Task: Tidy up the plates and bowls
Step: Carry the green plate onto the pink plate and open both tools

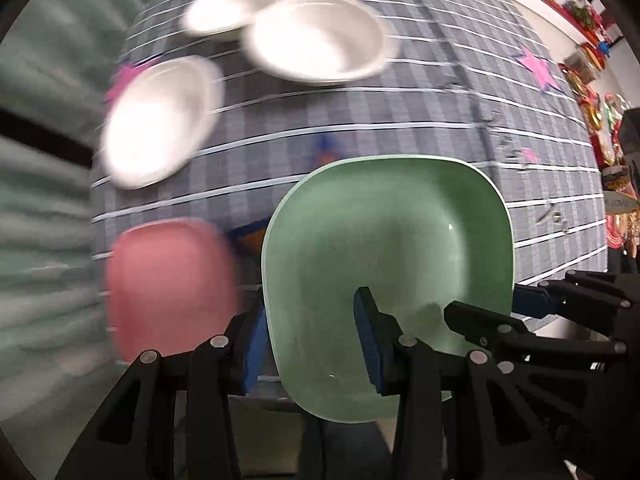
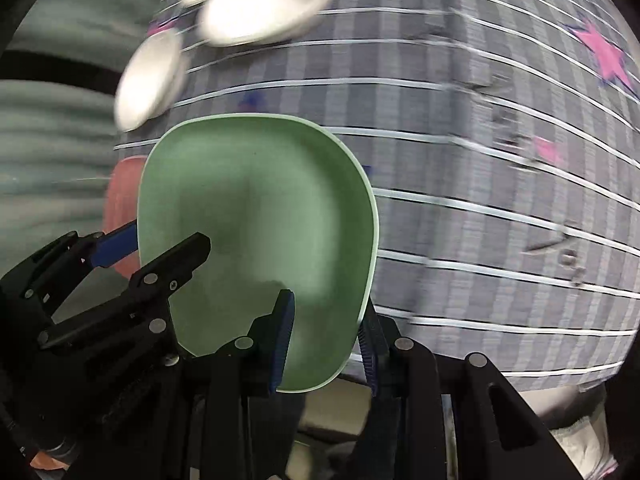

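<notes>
A pale green square dish (image 1: 392, 232) (image 2: 256, 208) hangs above the table, gripped from both sides. My left gripper (image 1: 312, 348) is shut on its rim nearest the pink dish, one blue pad inside and one outside. The right gripper (image 2: 326, 342) is shut on the opposite rim in the same way. Each gripper shows in the other's view: the right gripper (image 1: 494, 304) and the left gripper (image 2: 156, 242). A pink square dish (image 1: 172, 288) (image 2: 122, 200) lies on the table beside the green one. Three white bowls (image 1: 160, 120) (image 1: 320, 40) (image 1: 236, 8) sit farther back, blurred.
A grey checked tablecloth (image 1: 400, 112) (image 2: 480, 160) with pink and blue star patches covers the table. Teal ribbed fabric (image 1: 44, 200) lies past the table's left edge. Shelves of colourful items (image 1: 592, 60) line the far right. The table's near edge (image 2: 500, 380) runs just below the grippers.
</notes>
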A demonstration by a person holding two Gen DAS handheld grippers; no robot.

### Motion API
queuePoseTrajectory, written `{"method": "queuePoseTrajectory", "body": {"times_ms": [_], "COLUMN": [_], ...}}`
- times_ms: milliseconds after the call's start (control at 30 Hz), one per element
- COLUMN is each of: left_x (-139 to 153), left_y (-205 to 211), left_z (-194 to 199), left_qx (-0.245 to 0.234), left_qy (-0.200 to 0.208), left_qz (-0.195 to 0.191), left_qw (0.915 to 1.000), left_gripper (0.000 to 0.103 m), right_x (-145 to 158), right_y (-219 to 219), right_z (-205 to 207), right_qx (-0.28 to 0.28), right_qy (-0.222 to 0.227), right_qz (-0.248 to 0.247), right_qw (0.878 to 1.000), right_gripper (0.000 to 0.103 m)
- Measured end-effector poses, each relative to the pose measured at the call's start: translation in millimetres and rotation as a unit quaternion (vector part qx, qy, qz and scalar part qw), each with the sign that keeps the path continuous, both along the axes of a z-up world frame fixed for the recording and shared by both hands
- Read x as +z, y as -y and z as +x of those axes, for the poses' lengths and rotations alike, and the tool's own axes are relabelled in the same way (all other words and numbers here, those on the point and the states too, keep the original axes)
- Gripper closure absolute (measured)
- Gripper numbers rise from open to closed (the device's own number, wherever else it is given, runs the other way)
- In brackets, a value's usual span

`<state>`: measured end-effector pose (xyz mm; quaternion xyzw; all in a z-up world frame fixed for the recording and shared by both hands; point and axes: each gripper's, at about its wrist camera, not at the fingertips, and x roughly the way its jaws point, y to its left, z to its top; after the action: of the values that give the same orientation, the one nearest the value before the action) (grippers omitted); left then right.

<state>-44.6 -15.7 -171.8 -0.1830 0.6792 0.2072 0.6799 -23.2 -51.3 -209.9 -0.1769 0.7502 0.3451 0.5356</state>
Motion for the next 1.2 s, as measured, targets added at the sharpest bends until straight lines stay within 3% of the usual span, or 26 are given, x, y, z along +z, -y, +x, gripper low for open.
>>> {"method": "queuePoseTrajectory", "body": {"times_ms": [367, 633, 733, 800, 867, 933, 1200], "left_x": [-4.6, -18.6, -23.6, -20.3, -10.8, -3.0, 4.7], "left_y": [-116.2, -129.0, -134.4, -140.9, -149.5, -156.6, -164.5], "left_z": [-53.6, -70.4, -73.7, -78.5, -83.4, -86.2, -74.9], "left_qx": [0.043, 0.032, 0.035, 0.047, 0.063, 0.069, 0.071], "left_qy": [-0.019, -0.031, -0.035, -0.038, -0.027, -0.015, 0.016], "left_qz": [0.018, 0.011, 0.011, 0.021, 0.017, 0.014, 0.009], "left_qw": [0.9987, 0.9990, 0.9987, 0.9979, 0.9975, 0.9974, 0.9973], "left_gripper": [0.059, 0.059, 0.047, 0.035, 0.026, 0.023, 0.023], "right_x": [-9.2, -40.2, -49.2, -39.5, -27.1, -16.5, -20.1], "right_y": [-102.6, -127.6, -139.6, -131.5, -127.7, -124.6, -92.9], "right_z": [-85.7, -107.4, -113.1, -105.2, -94.0, -85.1, -38.7], "right_qx": [0.062, 0.059, 0.060, 0.056, 0.060, 0.051, -0.005], "right_qy": [-0.030, -0.032, -0.035, -0.029, -0.004, 0.000, 0.030], "right_qz": [0.009, -0.017, -0.027, -0.029, -0.034, -0.020, -0.050], "right_qw": [0.998, 0.998, 0.997, 0.998, 0.998, 0.998, 0.998], "right_gripper": [0.069, 0.069, 0.068, 0.062, 0.030, 0.013, 0.012]}}
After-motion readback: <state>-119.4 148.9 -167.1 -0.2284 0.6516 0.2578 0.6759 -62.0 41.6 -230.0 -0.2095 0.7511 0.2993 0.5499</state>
